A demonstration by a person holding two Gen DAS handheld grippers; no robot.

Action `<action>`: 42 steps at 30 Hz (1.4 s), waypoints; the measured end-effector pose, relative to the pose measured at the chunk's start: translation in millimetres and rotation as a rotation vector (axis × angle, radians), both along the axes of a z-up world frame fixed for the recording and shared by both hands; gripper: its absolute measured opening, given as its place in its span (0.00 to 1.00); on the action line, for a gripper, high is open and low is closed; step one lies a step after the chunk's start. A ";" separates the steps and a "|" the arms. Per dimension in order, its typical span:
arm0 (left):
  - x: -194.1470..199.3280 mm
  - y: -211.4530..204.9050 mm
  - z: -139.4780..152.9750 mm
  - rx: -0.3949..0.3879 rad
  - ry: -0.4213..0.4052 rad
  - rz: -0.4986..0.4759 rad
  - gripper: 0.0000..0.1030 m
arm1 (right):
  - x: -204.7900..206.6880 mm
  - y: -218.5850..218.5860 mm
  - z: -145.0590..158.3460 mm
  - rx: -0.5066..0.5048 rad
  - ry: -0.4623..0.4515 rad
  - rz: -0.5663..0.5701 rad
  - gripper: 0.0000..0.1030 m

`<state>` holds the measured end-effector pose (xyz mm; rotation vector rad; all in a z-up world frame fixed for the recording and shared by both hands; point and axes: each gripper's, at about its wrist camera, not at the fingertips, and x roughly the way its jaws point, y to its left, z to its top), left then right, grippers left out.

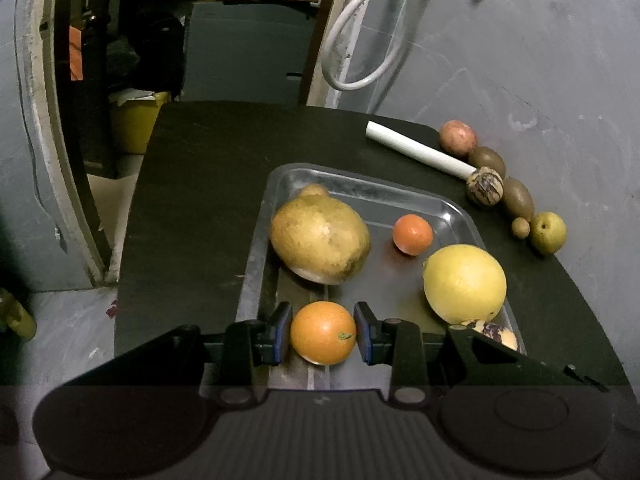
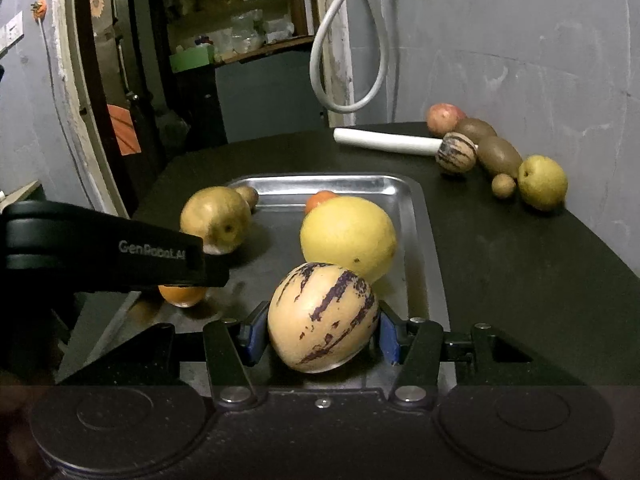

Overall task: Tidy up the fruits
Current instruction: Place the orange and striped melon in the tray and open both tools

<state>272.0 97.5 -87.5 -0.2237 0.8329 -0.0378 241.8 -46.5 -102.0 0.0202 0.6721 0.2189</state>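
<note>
The left hand-held gripper (image 1: 322,334) grips an orange (image 1: 323,332) just above the near end of the metal tray (image 1: 256,248). The right hand-held gripper (image 2: 320,330) grips a striped melon (image 2: 322,317) at its widest part. Both seem firm, smooth and round, so they may slip.

A plain home back room or storeroom: rough grey plastered walls (image 1: 540,60), a worn door frame (image 1: 44,140) opening onto cluttered shelves (image 2: 240,36), a yellow plastic bucket (image 1: 134,124) on the floor, a looped white hose (image 2: 352,48) hanging above the dark desk (image 1: 192,200).
</note>
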 end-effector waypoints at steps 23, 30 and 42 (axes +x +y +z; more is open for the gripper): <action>-40.5 7.1 46.5 -0.049 -0.022 -0.040 0.98 | -59.2 -32.6 66.5 -0.020 -0.103 -0.059 0.99; -54.8 -16.2 49.0 -0.023 0.012 -0.181 0.99 | -68.4 -83.4 68.2 -0.031 -0.007 -0.189 0.99; -2.9 -72.0 50.6 0.015 -0.009 -0.311 0.99 | -44.0 -154.7 65.0 0.075 0.022 -0.401 0.99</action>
